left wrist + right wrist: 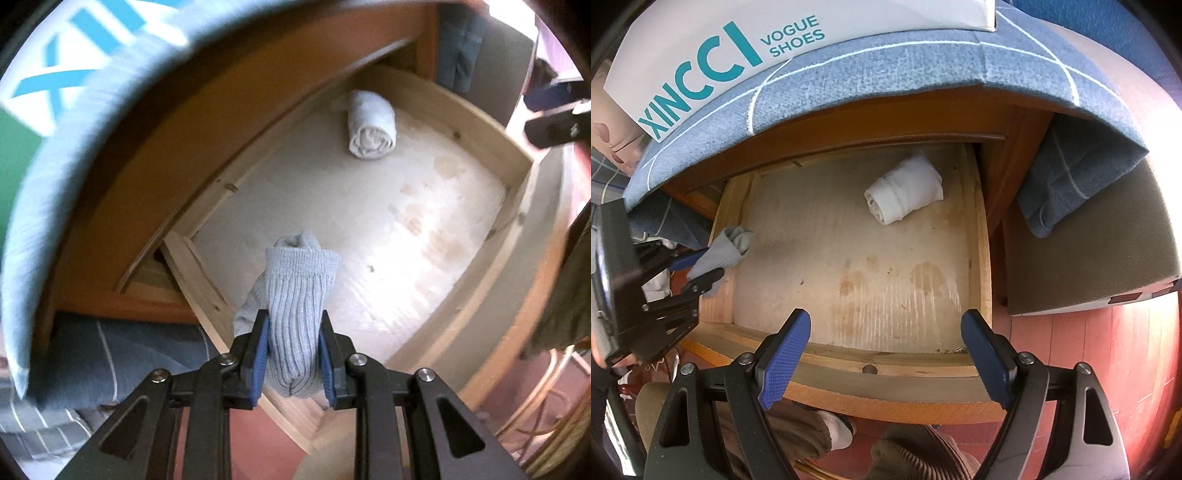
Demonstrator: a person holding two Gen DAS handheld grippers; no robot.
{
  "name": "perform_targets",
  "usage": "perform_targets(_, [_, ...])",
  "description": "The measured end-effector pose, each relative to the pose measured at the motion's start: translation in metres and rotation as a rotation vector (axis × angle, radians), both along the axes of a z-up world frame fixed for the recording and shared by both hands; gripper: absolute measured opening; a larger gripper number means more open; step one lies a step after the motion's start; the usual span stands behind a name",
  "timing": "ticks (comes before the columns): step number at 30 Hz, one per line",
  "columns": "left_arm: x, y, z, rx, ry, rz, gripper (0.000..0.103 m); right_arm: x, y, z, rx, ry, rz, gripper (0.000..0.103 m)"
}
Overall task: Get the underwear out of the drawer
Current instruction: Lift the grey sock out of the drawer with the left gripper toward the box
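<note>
My left gripper (pixel 292 321) is shut on a grey ribbed sock bundle (pixel 295 295), held up above the left side of the open wooden drawer (pixel 480 122). From the right wrist view the same gripper (pixel 701 264) and sock bundle (pixel 720 251) hang over the drawer's left wall (pixel 724 236). A white rolled garment (pixel 371 125) lies on the drawer floor near the back; in the right wrist view this roll (pixel 905 192) sits toward the back right. My right gripper (pixel 886 325) stands open over the drawer's front edge with nothing between its fingers.
A white shoe box (pixel 713 55) rests on a blue checked cloth (pixel 886 70) atop the cabinet. Blue cloth (pixel 1067 166) hangs down on the right. The person's knees (pixel 916 454) and a white sock foot (pixel 838 428) are below the drawer front, on red floor (pixel 1089 339).
</note>
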State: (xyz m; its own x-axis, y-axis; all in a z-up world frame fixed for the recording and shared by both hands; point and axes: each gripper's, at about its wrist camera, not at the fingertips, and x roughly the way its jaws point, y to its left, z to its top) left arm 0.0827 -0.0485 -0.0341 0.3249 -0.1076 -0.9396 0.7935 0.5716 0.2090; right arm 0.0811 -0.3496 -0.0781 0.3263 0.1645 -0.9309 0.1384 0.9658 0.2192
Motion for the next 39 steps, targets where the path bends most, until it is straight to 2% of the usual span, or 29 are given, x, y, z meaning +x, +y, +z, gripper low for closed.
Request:
perform_targets(6, [-0.007,0.014,0.039,-0.087,0.018,0.055,0.024,-0.001,0.000,0.001,0.000,-0.003,0.002,0.081])
perform_targets(12, [-0.003,0.013,0.046,-0.144,0.023,0.121,0.024,0.000,0.001,0.001,-0.002,-0.002,0.003,0.081])
perform_targets(21, [-0.011,0.020,0.072,-0.199,-0.008,0.236,0.024,0.001,-0.001,0.000,-0.008,0.005,0.007,0.081])
perform_targets(34, [-0.019,0.031,0.132,-0.264,-0.057,0.307,0.024,0.000,-0.003,-0.001,-0.011,0.008,0.007,0.081])
perform_targets(39, [-0.018,0.034,0.161,-0.269,-0.120,0.317,0.024,0.001,-0.001,-0.002,-0.014,0.010,0.017,0.081])
